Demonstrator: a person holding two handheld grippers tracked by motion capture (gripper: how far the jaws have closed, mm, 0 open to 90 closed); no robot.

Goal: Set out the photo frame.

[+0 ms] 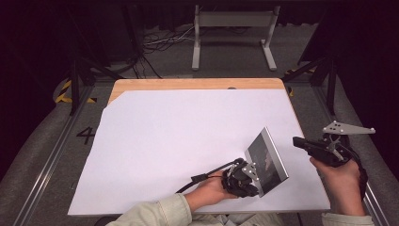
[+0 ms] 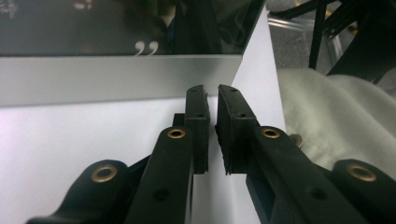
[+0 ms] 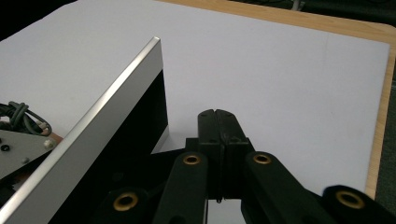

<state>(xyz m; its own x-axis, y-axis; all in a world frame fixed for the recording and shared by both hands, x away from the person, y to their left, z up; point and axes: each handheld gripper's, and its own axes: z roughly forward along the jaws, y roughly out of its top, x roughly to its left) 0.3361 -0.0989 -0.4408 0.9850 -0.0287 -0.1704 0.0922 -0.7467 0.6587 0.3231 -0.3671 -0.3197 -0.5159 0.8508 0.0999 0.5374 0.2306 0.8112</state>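
White sheet (image 1: 179,141) covers your table; the picture frame (image 1: 269,160) leans at four o'clock. Your left gripper (image 2: 212,100), slightly parted, holds nothing; right gripper (image 3: 218,122) is closed, empty. Glass looks slippery, fragile: grip the stiff metal edge.

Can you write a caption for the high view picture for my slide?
Left gripper beside a silver picture frame on a white sheet; right gripper waits nearby.

Glossy dark panel (image 1: 267,157), brushed-metal edge
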